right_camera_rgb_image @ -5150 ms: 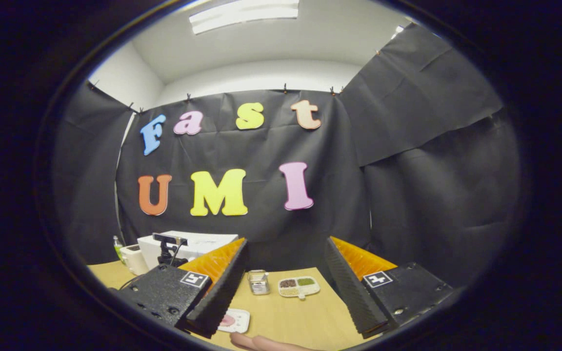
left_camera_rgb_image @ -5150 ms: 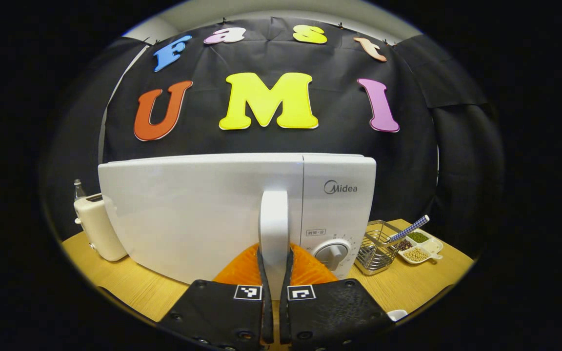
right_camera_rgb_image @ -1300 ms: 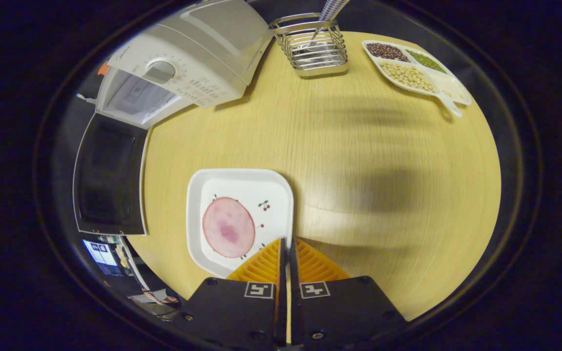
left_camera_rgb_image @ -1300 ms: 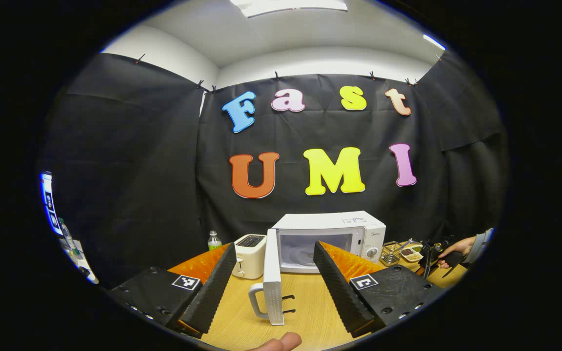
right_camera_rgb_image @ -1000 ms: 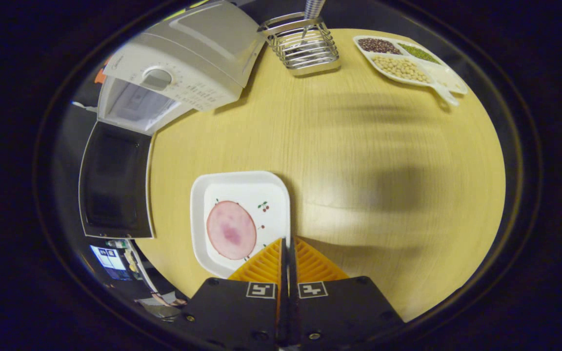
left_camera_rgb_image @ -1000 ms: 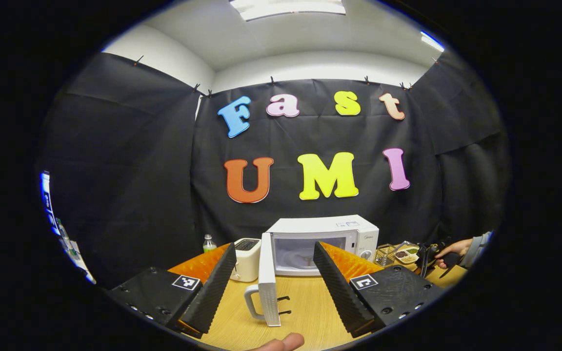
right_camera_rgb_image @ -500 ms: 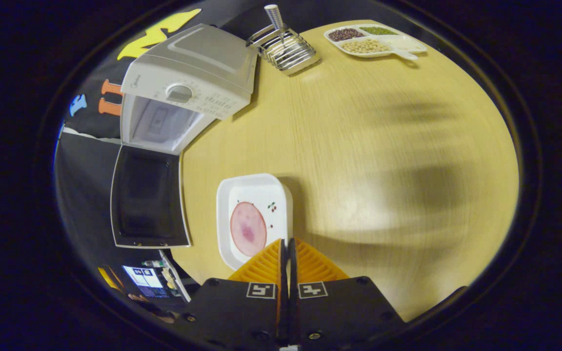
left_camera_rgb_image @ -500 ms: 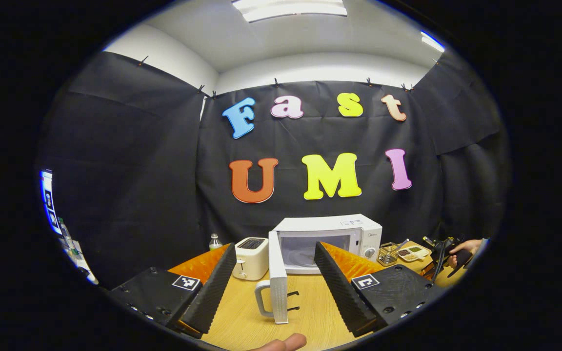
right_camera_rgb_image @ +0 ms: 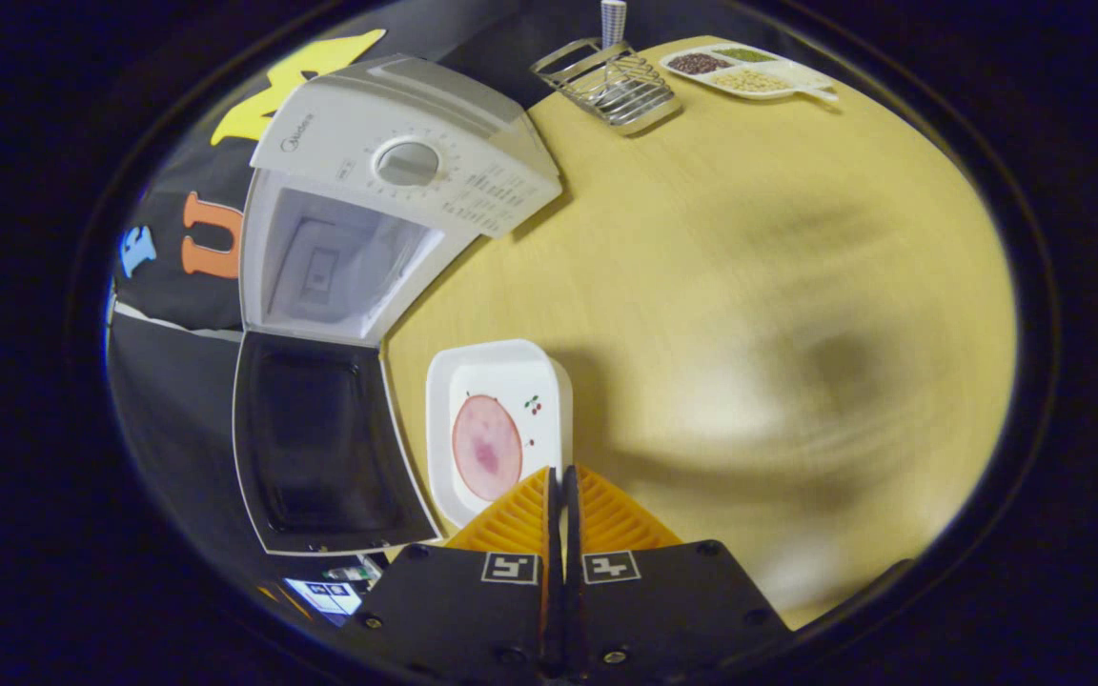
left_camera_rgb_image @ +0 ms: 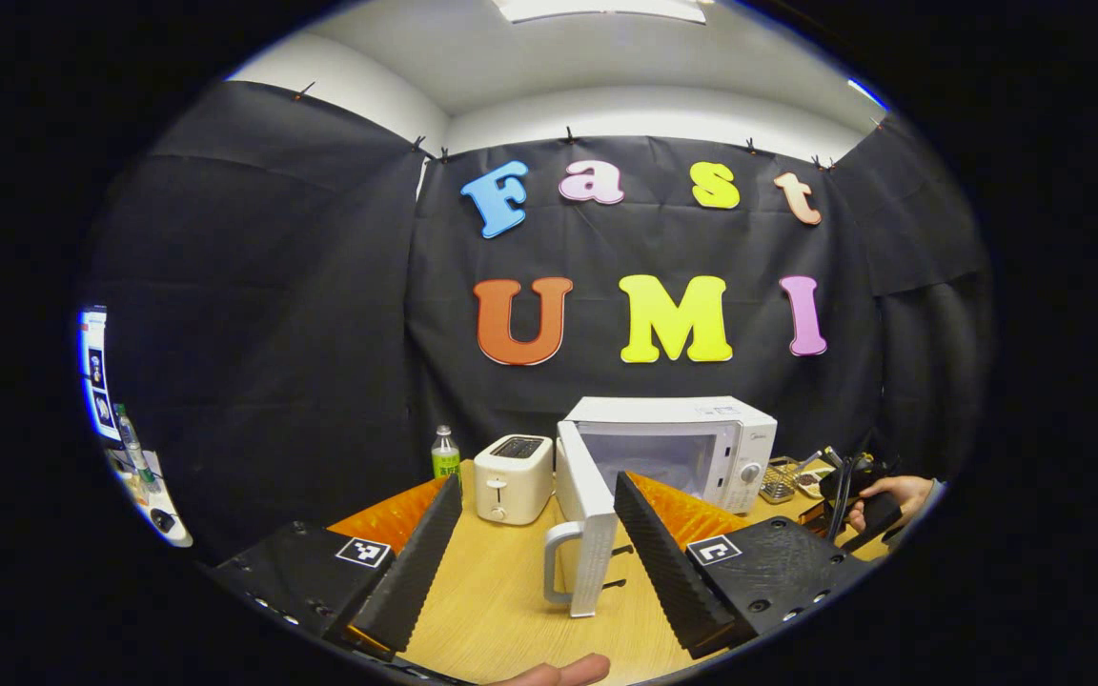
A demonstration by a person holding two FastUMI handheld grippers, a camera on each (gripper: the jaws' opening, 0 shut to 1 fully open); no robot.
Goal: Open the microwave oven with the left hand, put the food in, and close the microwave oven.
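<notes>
- The round light-wood table (right_camera_rgb_image: 749, 286) carries everything.
- The white microwave oven (left_camera_rgb_image: 692, 433) stands at the back of the table, its cavity exposed and bare in the right gripper view.
- The microwave's door (right_camera_rgb_image: 320, 448), white-framed with a dark window, is swung fully out; in the left gripper view it stands edge-on with its white loop handle (left_camera_rgb_image: 557, 564) facing the camera.
- The left gripper (left_camera_rgb_image: 539, 543) has its fingers spread wide, holding nothing; the door's edge shows in the gap between them, farther off.
- The right gripper (right_camera_rgb_image: 559, 500) is closed down on the near rim of the plate, fingers nearly meeting; the person's hand (left_camera_rgb_image: 883, 495) holds it at the right of the left gripper view.
- The square white plate (right_camera_rgb_image: 501, 381) with a small cherry print sits just beside the open door, in front of the oven.
- A cream toaster (left_camera_rgb_image: 512, 478) stands left of the oven.
- A wire basket (right_camera_rgb_image: 611, 86) and a divided white dish of beans (right_camera_rgb_image: 749, 71) sit at the far edge.
- The round pink slice of ham (right_camera_rgb_image: 486, 448) lies on the plate.
- A small green-labelled bottle (left_camera_rgb_image: 445, 455) stands behind the toaster.
</notes>
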